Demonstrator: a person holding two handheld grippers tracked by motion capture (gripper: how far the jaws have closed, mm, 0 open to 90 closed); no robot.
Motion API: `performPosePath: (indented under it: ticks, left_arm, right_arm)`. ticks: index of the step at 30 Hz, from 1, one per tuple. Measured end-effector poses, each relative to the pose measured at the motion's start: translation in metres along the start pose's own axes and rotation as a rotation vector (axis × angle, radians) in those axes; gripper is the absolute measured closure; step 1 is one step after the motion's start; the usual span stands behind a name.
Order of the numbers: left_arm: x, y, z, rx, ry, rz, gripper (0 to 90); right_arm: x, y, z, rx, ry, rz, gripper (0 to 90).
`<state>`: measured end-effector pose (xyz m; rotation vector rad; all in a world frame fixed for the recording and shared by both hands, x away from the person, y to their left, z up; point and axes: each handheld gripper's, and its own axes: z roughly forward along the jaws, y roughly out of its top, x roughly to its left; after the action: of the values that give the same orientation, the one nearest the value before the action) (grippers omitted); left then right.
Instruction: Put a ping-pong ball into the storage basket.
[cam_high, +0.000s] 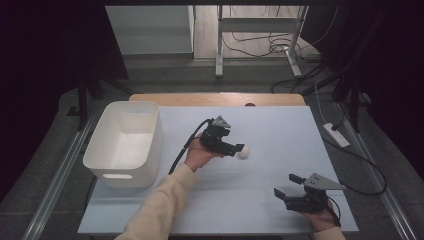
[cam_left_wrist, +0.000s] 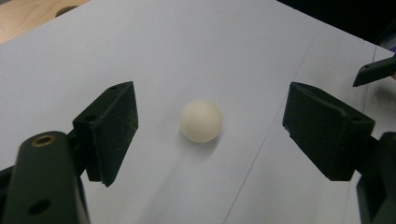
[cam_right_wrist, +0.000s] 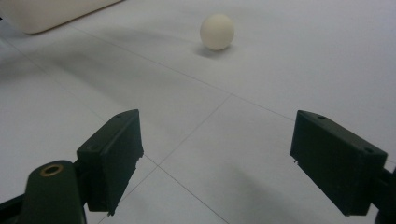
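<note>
Hovering over the middle of the pale sheet-covered table (cam_high: 280, 125), my left gripper (cam_left_wrist: 210, 135) has its two black jaws spread wide, with the small cream-white ball (cam_left_wrist: 201, 120) lying on the sheet in the gap between them. The pads (cam_left_wrist: 114, 126) stand clear of the ball on both sides; nothing is pinched. From the high view the left gripper (cam_high: 236, 148) points toward the table's right, and the ball (cam_high: 244, 151) sits right at its jaw tips, near the centre of the sheet.

Being round, the ball has no long axis and faces no particular way that I can make out; it rests on the sheet with a soft shadow beneath it.

My right gripper (cam_high: 286, 186) sits near the front right part of the table, well apart from the ball, its jaws likewise spread and holding nothing. Along its own jaws in the right gripper view, the right gripper (cam_right_wrist: 217, 163) looks across bare sheet at the ball (cam_right_wrist: 217, 31), which lies farther off.

A white rectangular plastic bin (cam_high: 125, 145) stands at the left edge of the sheet, well away from the ball.
</note>
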<state>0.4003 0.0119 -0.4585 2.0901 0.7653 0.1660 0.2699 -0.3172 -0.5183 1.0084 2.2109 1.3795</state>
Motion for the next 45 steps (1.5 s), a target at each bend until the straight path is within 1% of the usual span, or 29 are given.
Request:
performPosePath:
  ticks: [4,6,7,14,20,31,45]
  left_arm:
    - [-0.001,0.000,0.002,0.000,-0.003,-0.002,19.2]
    - [0.000,0.000,0.004,0.009,-0.003,0.003,19.3]
    - [-0.001,0.000,0.005,0.006,-0.005,-0.002,19.2]
    - [-0.002,0.001,0.012,0.010,-0.011,-0.002,19.3]
    - [-0.002,0.000,0.017,0.027,-0.008,0.005,19.3]
    - [-0.004,-0.001,0.025,0.044,-0.013,0.012,19.3]
    - [-0.003,-0.004,0.035,0.068,-0.015,0.003,19.2]
  right_arm:
    - [0.000,0.000,0.000,-0.001,0.001,0.002,16.7]
    - [0.000,0.000,0.000,-0.001,0.000,0.002,16.6]
    - [0.000,0.000,0.000,-0.001,0.000,0.002,16.6]
    - [0.000,0.000,0.000,-0.001,0.001,0.002,16.6]
    - [0.000,0.000,0.000,0.000,-0.001,0.001,16.6]
    - [0.000,0.000,0.000,0.000,-0.001,0.000,16.7]
    - [-0.001,0.000,0.000,0.002,-0.001,-0.001,16.7]
